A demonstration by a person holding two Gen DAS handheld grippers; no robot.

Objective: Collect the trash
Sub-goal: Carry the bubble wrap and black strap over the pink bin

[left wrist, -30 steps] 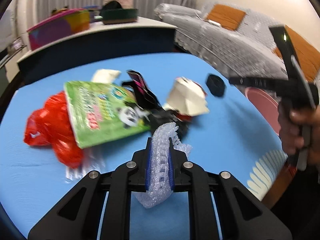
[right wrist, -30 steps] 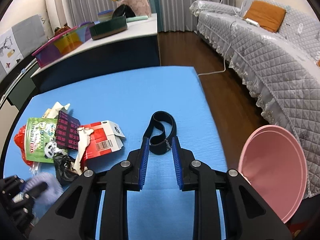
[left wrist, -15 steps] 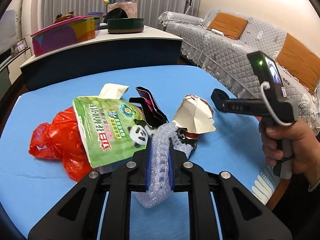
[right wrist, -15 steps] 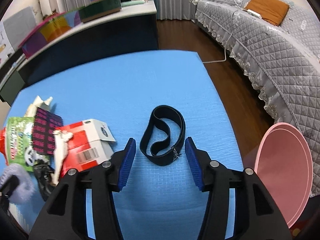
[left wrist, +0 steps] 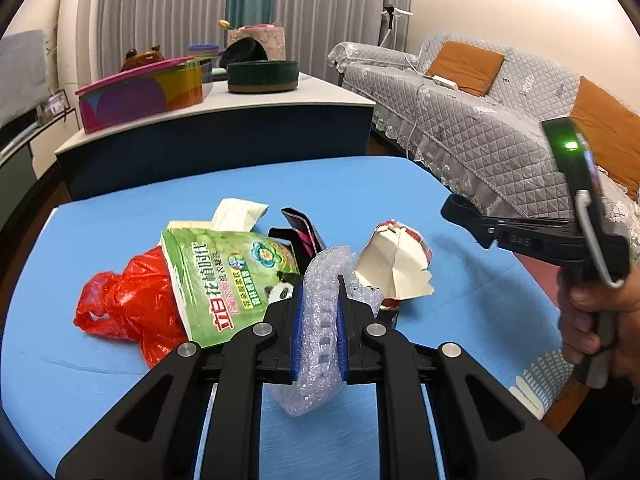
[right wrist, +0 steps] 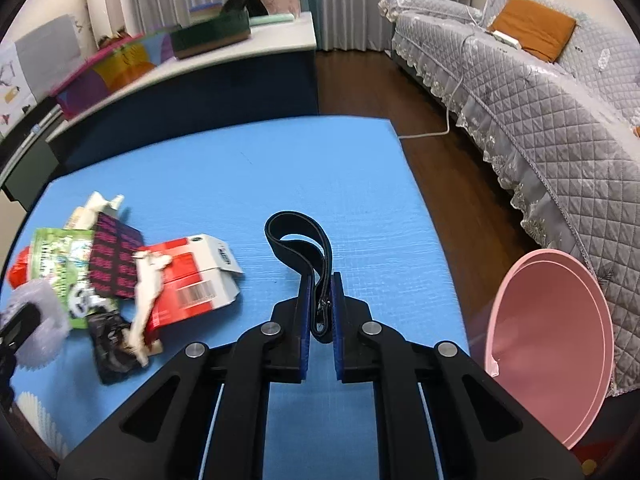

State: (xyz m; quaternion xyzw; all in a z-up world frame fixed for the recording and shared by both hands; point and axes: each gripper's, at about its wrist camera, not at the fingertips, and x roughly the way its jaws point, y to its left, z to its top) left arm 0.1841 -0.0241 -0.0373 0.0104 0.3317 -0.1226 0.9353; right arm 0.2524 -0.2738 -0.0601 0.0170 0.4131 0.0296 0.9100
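Gripping a crumpled strip of clear bubble wrap (left wrist: 318,320) between their blue pads, the left tongs (left wrist: 319,308) hang above the blue padded surface (left wrist: 360,184), and the wrap's lower end droops out of the grip toward that surface. The right tongs (right wrist: 320,312) are closing on a black elastic strap loop (right wrist: 298,236); its near end with a small metal clasp sits between the pads, which look to press it, while the far loop lies flat on the surface.

Left of the strap loop sits the trash pile. A torn red and white cardboard carton (right wrist: 188,280) lies nearest the strap. Farther left lie a black packet with pink print (right wrist: 114,260) and a green printed snack pouch with a panda (left wrist: 224,284), its lower edge hidden behind the left tongs. A red plastic bag (left wrist: 128,304) is partly buried under the pouch, and a white paper scrap (left wrist: 238,210) pokes out beyond it. A small black crumpled wrapper (right wrist: 110,340) lies at the pile's near edge; its make cannot be told. The pile is blurred in the right wrist view.

Right of the strap loop, off the surface edge, a pink round plastic basin (right wrist: 552,344) stands tilted, its lower rim cut off. A hand (left wrist: 596,320) holding the right tool's handle is partly cropped.
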